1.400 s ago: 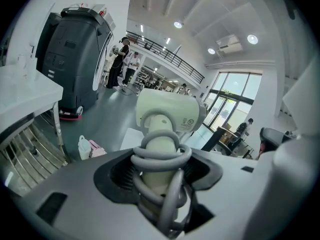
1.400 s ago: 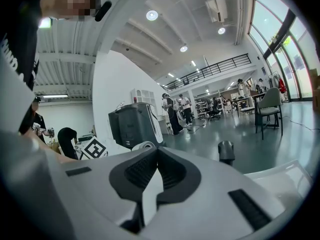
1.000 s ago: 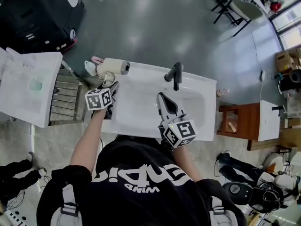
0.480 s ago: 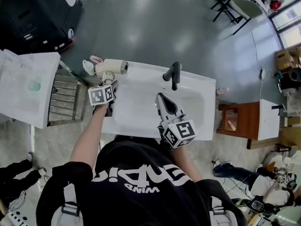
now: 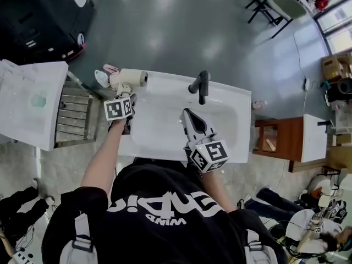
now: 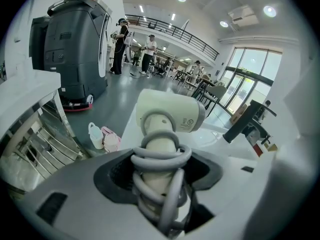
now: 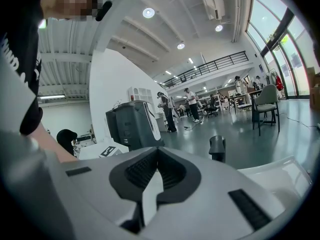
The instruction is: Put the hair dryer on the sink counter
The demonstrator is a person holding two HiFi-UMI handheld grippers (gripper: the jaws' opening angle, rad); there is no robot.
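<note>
The cream hair dryer is at the left rear corner of the white sink counter. Its grey cord is coiled round the handle. My left gripper is shut on that wrapped handle, and in the left gripper view the dryer stands between the black pads with its barrel lying crosswise above them. I cannot tell whether it rests on the counter. My right gripper hangs over the basin with its jaws shut and nothing in them, pointing toward the black faucet.
A second white basin and a metal rack stand to the left of the counter. Small bags lie on the floor behind its corner. A large black machine stands far left, a wooden stool at the right.
My left gripper has sunk a little with the hair dryer in it and tipped further down. The right gripper has stayed where it was.
</note>
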